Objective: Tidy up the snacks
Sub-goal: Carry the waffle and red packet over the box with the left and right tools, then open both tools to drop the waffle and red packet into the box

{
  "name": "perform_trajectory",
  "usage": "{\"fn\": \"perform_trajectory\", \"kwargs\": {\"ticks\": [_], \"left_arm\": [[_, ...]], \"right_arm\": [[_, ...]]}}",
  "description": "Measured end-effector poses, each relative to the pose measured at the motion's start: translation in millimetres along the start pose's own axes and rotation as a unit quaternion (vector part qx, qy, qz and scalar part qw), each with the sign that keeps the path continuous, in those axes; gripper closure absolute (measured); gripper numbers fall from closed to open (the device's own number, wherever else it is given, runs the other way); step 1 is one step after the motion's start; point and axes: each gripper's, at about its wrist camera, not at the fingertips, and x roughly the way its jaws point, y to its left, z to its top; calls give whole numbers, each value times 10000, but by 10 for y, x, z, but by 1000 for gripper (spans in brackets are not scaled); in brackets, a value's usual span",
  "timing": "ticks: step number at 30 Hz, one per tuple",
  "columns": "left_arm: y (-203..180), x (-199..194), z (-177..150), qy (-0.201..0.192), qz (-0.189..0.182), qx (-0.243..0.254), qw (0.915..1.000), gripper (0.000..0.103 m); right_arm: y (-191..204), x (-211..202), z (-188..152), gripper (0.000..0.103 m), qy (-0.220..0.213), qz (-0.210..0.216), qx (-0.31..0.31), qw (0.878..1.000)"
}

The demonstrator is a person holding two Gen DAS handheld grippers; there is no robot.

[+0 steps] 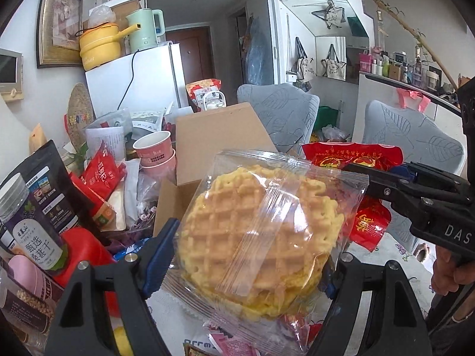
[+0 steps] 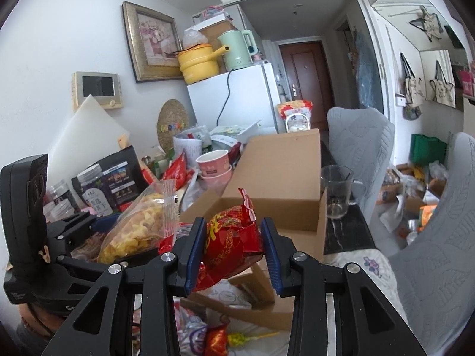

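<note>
My left gripper is shut on a clear bag of yellow waffle cookies, its blue pads pressing both sides. The bag is lifted above the cluttered table. To its right, my right gripper holds a red snack packet. In the right wrist view the right gripper is shut on that crinkled red snack packet, just in front of an open cardboard box. The left gripper shows at the left with the waffle bag. The cardboard box stands behind the waffle bag.
Pink paper cups, jars, a black pouch and loose packets crowd the table's left side. A glass mug stands right of the box. Grey chairs and a white fridge lie beyond.
</note>
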Motion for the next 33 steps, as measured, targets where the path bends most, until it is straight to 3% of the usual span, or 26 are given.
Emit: {"fn": "perform_trajectory", "kwargs": {"ticks": [13,26,33], "left_arm": [[197,659,-148,525,17,-154,9985,23],[259,1033,-296,1032,74,-227,9944,23],[150,1179,-296,1338,271,29,9906,22]], "right_arm": [[-167,672,-165,66,400,-132,-2,9991],[-230,971,-354,65,795,-298,-1,9964],[-285,1035,-376,65,955,-440,-5,9945]]}}
